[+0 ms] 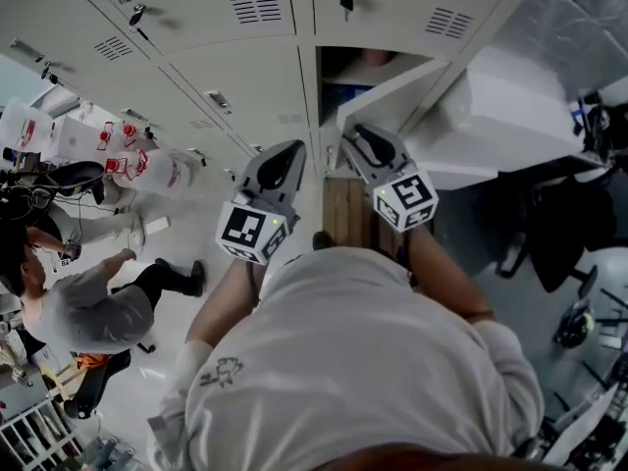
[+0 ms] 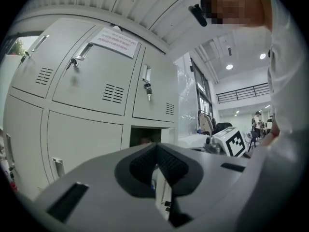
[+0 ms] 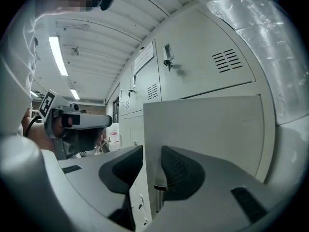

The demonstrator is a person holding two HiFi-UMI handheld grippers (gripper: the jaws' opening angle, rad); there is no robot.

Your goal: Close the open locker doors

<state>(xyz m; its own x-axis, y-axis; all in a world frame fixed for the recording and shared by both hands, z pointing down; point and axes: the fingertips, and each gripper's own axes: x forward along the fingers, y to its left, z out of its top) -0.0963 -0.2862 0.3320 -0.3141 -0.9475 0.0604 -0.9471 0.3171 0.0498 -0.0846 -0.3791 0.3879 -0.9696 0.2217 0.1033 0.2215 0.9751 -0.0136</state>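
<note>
A bank of grey lockers (image 1: pixel 245 77) fills the wall ahead. One lower locker (image 1: pixel 368 67) stands open, with its pale door (image 1: pixel 402 91) swung out to the right. My right gripper (image 1: pixel 363 140) straddles the door's free edge. In the right gripper view the door (image 3: pixel 207 129) runs between the pads, which touch both faces at the right gripper (image 3: pixel 152 153). My left gripper (image 1: pixel 285 155) hangs just left of the opening with nothing in it. In its own view the left gripper (image 2: pixel 157 149) has its tips together, and the dark open compartment (image 2: pixel 145 137) lies beyond.
A person (image 1: pixel 88 302) sits on the floor at the left, near red-and-white bottles (image 1: pixel 137 160). A large white wrapped block (image 1: pixel 520 106) stands right of the open door. Dark chairs (image 1: pixel 559 234) crowd the right side. Closed lockers (image 2: pixel 87 76) with keys hang above.
</note>
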